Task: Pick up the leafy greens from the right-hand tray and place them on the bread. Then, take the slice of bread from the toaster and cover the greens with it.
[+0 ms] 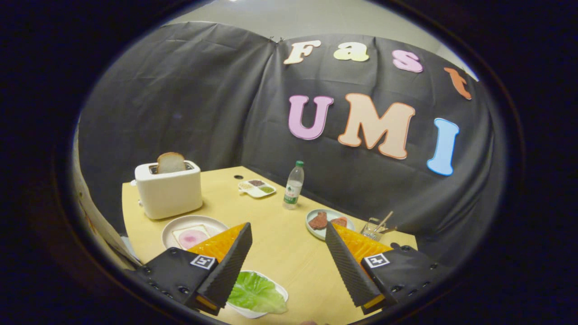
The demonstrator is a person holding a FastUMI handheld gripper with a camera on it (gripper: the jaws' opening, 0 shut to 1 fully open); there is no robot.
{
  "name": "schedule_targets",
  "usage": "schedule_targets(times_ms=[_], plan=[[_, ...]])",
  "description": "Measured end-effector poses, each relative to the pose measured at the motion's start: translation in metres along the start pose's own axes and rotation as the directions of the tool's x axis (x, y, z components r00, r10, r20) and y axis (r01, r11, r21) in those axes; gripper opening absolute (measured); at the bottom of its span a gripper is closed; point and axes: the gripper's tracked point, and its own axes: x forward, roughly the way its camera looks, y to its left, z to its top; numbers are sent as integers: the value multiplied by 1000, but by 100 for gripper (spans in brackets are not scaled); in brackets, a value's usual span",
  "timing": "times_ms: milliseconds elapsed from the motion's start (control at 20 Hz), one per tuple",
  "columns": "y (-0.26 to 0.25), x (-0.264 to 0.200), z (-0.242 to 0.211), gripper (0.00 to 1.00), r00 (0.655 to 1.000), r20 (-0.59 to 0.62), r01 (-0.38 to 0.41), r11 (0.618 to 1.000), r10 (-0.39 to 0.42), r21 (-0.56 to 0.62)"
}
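**Tool spread wide above surface, nothing held**

Tool [289,228] fingers wide apart, empty, over wooden surface [280,253]. Lettuce leaf [256,293] in white tray [281,291] just beside left finger. Bread slice with pink ham [193,236] on white plate [174,228] beyond. Second bread slice [170,162] upright in white toaster [168,192]. Meat pieces [319,220] on grey plate [316,233]. Water bottle [293,186], divided condiment dish [257,188] behind.

Left finger [226,266] covers part of greens tray [277,289] & bread plate [180,223]; divided dish [257,188] far beyond gripper [289,234], contents too small to tell.
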Motion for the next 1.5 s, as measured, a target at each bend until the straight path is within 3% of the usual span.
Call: schedule_targets(times_ms=[450,850,1100,1500], plan=[[28,20,-74,100,975,-159,-161,986,153,-39],[49,31,-137,100,915,-311,-284,958,259,-40],[64,28,-172,100,859,-392,-358,934,328,-1],[72,27,-214,97,796,-481,-383,921,367,70]])
